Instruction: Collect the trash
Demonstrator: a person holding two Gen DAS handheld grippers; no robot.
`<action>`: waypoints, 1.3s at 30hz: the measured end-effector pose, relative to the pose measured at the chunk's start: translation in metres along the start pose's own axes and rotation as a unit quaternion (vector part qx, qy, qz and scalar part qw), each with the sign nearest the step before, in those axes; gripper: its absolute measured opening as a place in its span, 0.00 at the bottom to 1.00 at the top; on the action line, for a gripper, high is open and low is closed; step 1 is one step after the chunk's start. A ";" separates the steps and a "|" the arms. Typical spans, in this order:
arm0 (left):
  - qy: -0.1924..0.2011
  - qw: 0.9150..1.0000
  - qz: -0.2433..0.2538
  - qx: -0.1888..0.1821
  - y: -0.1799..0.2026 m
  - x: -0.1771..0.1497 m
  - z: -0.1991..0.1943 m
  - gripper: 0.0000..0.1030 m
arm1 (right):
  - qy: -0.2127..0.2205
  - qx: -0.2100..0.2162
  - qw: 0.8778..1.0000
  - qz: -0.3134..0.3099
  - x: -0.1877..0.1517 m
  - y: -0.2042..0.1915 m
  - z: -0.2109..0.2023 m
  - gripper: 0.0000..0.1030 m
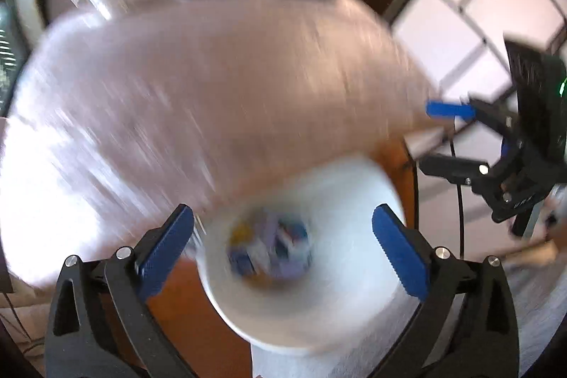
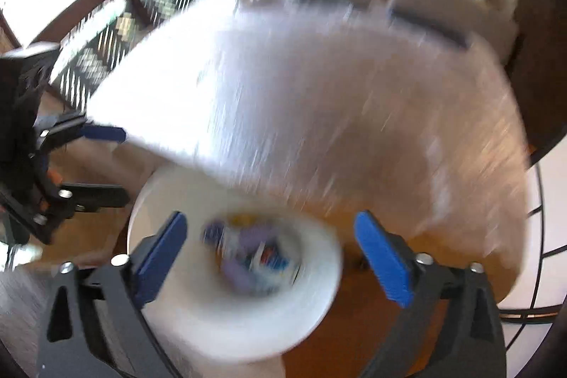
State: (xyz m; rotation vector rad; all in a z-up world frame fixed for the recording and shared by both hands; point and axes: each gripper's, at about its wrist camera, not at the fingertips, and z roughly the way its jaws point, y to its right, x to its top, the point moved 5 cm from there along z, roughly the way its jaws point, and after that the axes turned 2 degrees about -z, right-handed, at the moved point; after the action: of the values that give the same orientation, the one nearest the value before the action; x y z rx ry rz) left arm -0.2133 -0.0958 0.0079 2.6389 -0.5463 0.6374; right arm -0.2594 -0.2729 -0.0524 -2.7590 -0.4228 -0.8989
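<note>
Below both wrists, left gripper [image 1: 283, 250] and right gripper [image 2: 280, 257] spread wide, grasping nothing, white bin [image 1: 301, 289] with mixed trash [image 1: 269, 250] at six o'clock beside a pale table [image 1: 212, 87]; advise lifting clear steadily; only right view shows window railings [image 2: 106, 38] at ten o'clock.

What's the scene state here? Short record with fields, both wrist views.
bin: white, round, below both grippers, beside the table
bin contents: mixed coloured trash, blurred, items not identifiable
table: round, pale top, nothing clear on it
left gripper: open, nothing between the jaws, above the bin
right gripper: open, nothing between the jaws, above the bin
floor: orange-brown
image quality: heavy motion blur in both views
</note>
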 end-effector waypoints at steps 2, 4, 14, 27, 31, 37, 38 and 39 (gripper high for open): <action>0.061 0.997 -0.025 0.041 -0.022 0.033 -0.013 0.98 | 0.031 -0.016 0.999 0.023 0.025 0.023 0.000 0.96; 0.091 0.991 -0.044 0.087 -0.048 0.057 -0.009 0.98 | 0.052 -0.036 0.997 0.051 0.048 0.051 0.011 0.96; 0.081 0.973 -0.123 0.176 -0.160 0.134 0.077 0.98 | 0.030 -0.130 0.983 0.125 0.106 0.178 0.114 0.96; 0.066 0.967 -0.117 0.218 -0.187 0.150 0.100 0.98 | 0.012 -0.167 0.979 0.118 0.116 0.212 0.154 0.96; 0.065 0.966 -0.118 0.218 -0.188 0.154 0.102 0.99 | 0.012 -0.172 0.977 0.123 0.113 0.213 0.152 0.96; 0.065 0.967 -0.119 0.217 -0.190 0.155 0.103 0.99 | 0.011 -0.180 0.975 0.131 0.112 0.210 0.151 0.96; 0.065 0.967 -0.119 0.217 -0.190 0.155 0.103 0.99 | 0.011 -0.180 0.975 0.131 0.112 0.210 0.150 0.96; 0.065 0.967 -0.119 0.217 -0.190 0.155 0.103 0.99 | 0.011 -0.180 0.975 0.131 0.111 0.210 0.150 0.96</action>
State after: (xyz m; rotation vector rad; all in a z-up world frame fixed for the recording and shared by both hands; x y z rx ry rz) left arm 0.0349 -0.0215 -0.0499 2.9689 -0.0468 0.9318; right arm -0.0224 -0.4042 -0.1273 -3.0229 0.1232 -1.0209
